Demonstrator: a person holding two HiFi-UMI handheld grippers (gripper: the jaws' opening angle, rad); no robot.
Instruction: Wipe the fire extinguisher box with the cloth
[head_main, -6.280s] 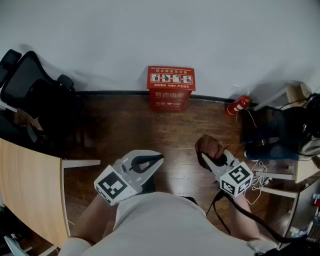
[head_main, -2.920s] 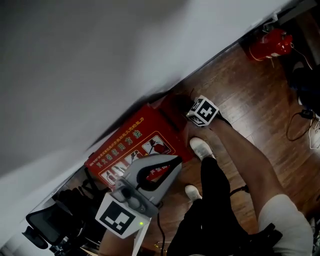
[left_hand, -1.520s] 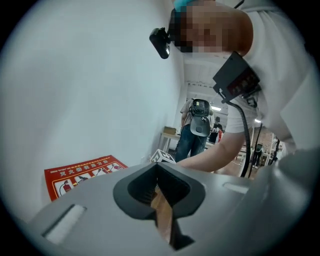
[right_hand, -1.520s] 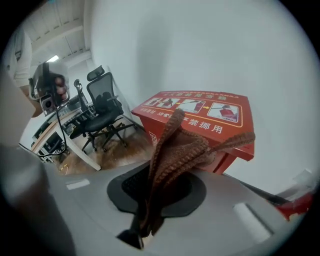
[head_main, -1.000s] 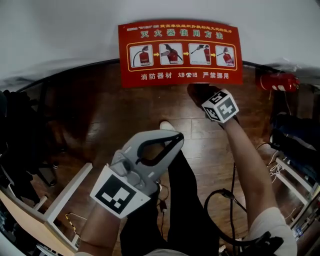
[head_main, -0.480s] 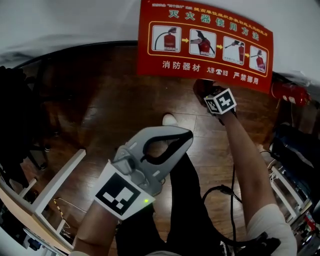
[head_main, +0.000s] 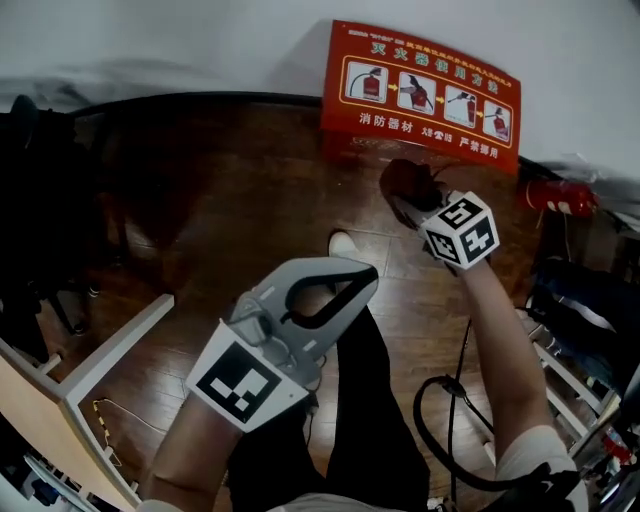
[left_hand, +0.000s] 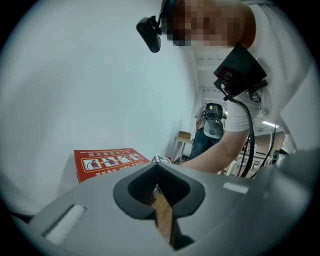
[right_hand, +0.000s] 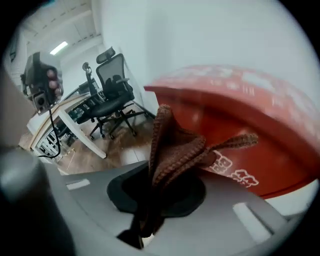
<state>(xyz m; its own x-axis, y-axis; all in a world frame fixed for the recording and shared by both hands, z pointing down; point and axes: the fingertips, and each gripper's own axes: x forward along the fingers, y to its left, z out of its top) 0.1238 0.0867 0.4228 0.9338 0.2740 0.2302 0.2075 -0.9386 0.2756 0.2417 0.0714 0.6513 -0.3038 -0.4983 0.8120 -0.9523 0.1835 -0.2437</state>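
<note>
L gripper (head_main: 366, 281): jaws together at the tips, nothing btwn them; L gripper view (left_hand: 158, 167) shows only floor thru the loop. It hangs low over the person's legs (head_main: 375, 400), well apart from the work. R gripper (head_main: 408, 196): clamped on the brown cloth (head_main: 404, 183), arm stretched fwd.

Scene, big to small: white wall (head_main: 150, 40), dark wood floor (head_main: 220, 200), red fire extinguisher box (head_main: 420, 95) on the floor against the wall, pictogram panel facing up. Cloth bunch sits low, just in front of the box's front face. Small red extinguisher (head_main: 555, 197) lies on the floor to the box's right, apart from it.

Step, my read: approach / first contact for the wipe. Cloth-to-box contact not confirmable, and can't judge how much is wiped. Next move needs the cloth pressed flat on a face, then a sweep w/ steady pressure. Box looks light and could shift or tip; L is free to brace it.

View diffs:
- R gripper view (right_hand: 162, 175) shows what head view can't: cloth (right_hand: 175, 150) folds poking out past the jaws, box (right_hand: 240, 130) front right behind, office chair (right_hand: 112, 87) off to the side.
- L gripper view gets the box (left_hand: 107, 162) side-on plus the person's R arm (left_hand: 215, 150). No cloth visible there.
</note>
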